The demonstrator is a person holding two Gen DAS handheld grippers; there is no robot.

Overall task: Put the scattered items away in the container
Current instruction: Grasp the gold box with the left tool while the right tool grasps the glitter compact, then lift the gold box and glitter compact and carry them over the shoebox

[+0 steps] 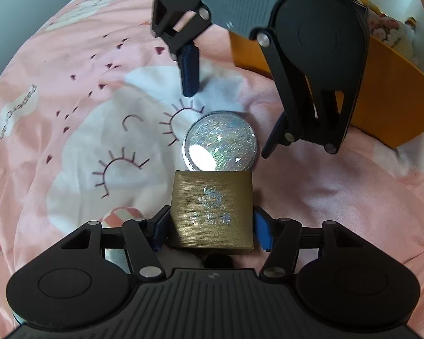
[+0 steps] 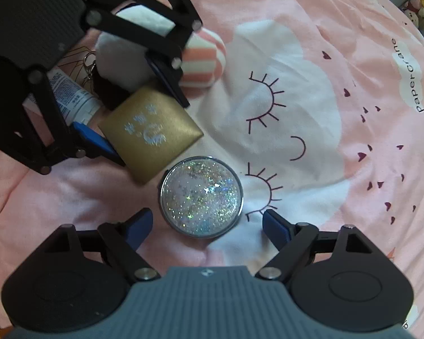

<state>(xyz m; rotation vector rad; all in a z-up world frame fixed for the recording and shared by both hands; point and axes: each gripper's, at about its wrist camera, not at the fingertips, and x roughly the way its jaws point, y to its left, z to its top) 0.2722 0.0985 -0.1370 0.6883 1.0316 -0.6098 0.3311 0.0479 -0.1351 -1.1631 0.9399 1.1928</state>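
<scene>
A square gold box (image 1: pixel 212 209) with a silver logo lies on the pink bedspread. My left gripper (image 1: pixel 212 228) straddles it, its blue pads against two opposite sides. From the right wrist view the same box (image 2: pixel 152 138) sits between the left gripper's fingers (image 2: pixel 93 138). Just beyond the box lies a round glitter compact (image 2: pixel 202 197). My right gripper (image 2: pixel 207 227) hangs over it, open, with a gap between each pad and the rim. The compact (image 1: pixel 222 144) also shows below the right gripper (image 1: pixel 227 124) in the left wrist view.
An orange container (image 1: pixel 395 107) with plush toys inside stands at the upper right. A white plush with a pink striped ball (image 2: pixel 200 59), a white tube (image 2: pixel 70 96) and a keychain clasp (image 2: pixel 89 65) lie behind the gold box. The bedspread (image 2: pixel 339 56) stretches to the right.
</scene>
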